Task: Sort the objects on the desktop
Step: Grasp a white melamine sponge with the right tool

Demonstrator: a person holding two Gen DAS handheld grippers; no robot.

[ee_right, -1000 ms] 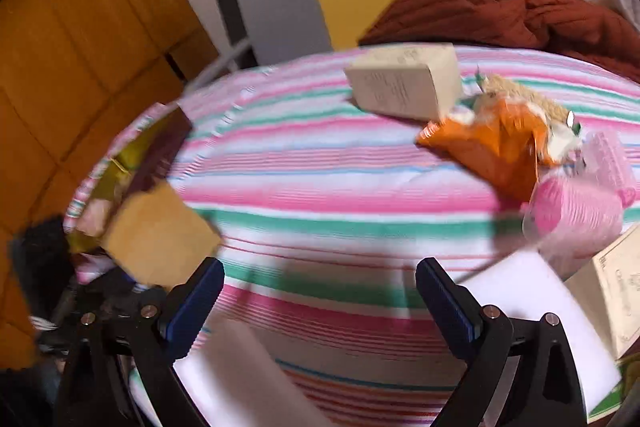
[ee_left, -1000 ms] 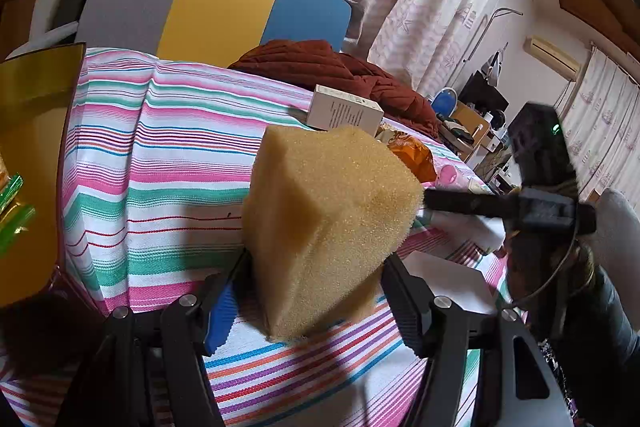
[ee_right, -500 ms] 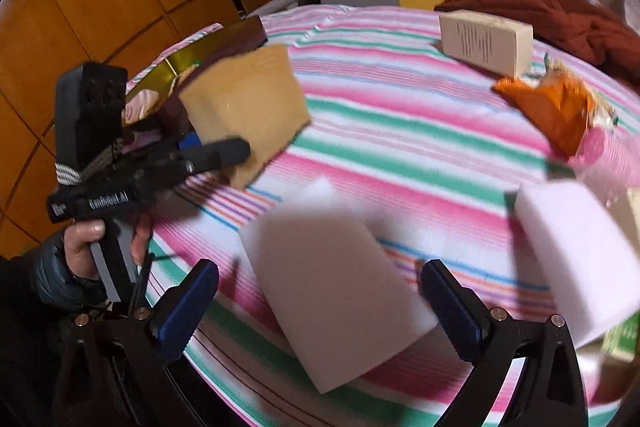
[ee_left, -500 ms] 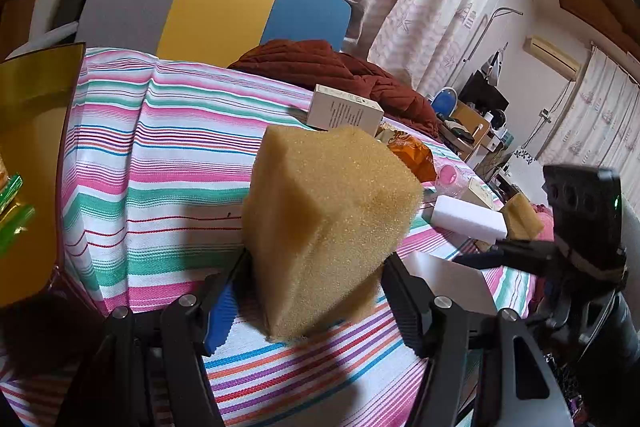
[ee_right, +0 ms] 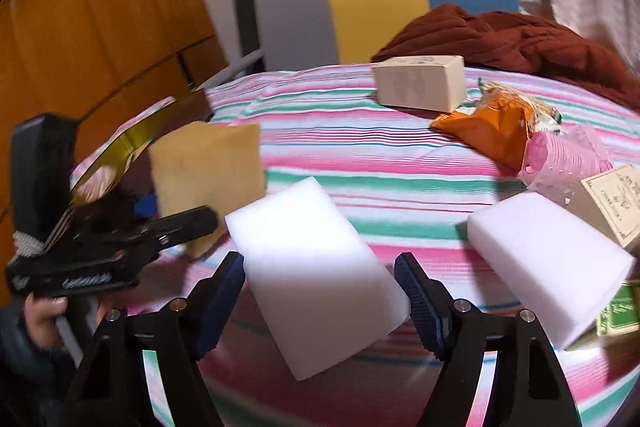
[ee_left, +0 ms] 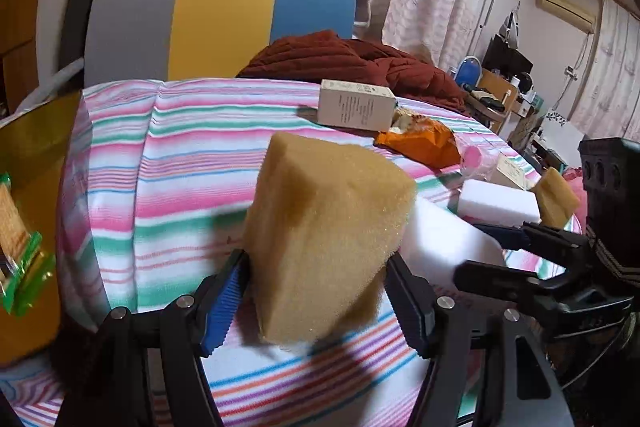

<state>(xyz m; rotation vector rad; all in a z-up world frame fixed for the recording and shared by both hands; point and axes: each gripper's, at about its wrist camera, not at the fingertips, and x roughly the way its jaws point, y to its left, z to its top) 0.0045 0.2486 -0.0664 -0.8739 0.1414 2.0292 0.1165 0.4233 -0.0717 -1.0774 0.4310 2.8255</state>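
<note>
Closing in from half a second back, the right gripper [ee_right: 320, 297] now has its pads on either side of the near white foam block [ee_right: 316, 275], where earlier its jaws stood wide with the block loose between them; whether the pads actually press the foam I cannot tell.

Going left to right in the right wrist view: at the left edge the left gripper [ee_right: 172, 215] holds the yellow sponge [ee_right: 208, 171] clamped and raised above the striped cloth [ee_right: 360, 155]; the near block fills the lower middle; a second white block [ee_right: 548, 263] lies at lower right, with the pink curlers [ee_right: 560, 159] just above it.

In the left wrist view the sponge sits centre frame, unmoved between the blue pads.

For the sorting, I judge both hands are about to be loaded, so each piece next needs its own destination.
</note>
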